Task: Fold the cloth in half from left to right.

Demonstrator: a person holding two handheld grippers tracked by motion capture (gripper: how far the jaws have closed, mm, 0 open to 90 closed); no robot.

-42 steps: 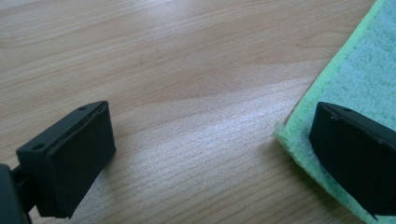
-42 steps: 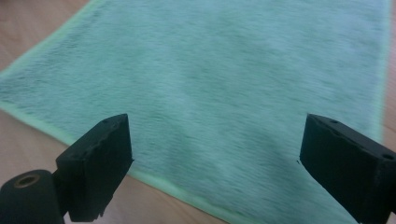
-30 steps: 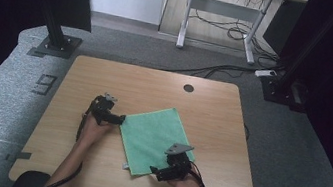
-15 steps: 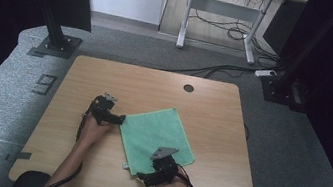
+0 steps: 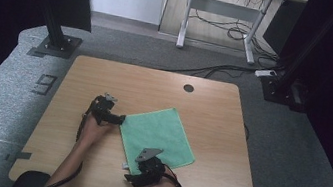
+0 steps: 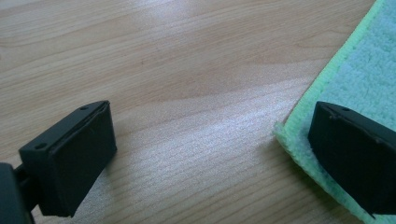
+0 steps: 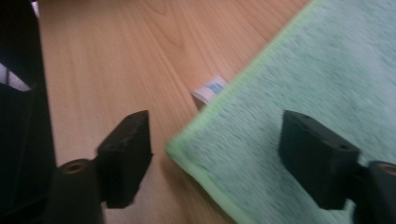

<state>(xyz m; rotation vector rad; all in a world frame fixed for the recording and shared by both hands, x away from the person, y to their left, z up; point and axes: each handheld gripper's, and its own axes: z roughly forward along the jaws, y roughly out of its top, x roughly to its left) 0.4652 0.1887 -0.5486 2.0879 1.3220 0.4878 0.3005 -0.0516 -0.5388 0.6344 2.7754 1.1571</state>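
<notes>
On the wooden surface (image 5: 105, 84), green cloth (image 5: 158, 132) lying flat, left gripper (image 5: 119, 119) open-fingered at its left corner, right gripper (image 5: 130, 172) fingers closing, astride its near corner, not yet pinching.

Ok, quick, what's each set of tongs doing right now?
Left tongs: open, one jaw over the green cloth corner, gripping nothing.
Right tongs: open, just been closing astride another cloth corner.

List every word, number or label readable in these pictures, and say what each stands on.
"9": one grey figure, possibly tape, on the grey carpet floor left of the wooden table.
Small white-and-blue tag at the edge of the green microfibre cloth: print too blurred to read.
</notes>
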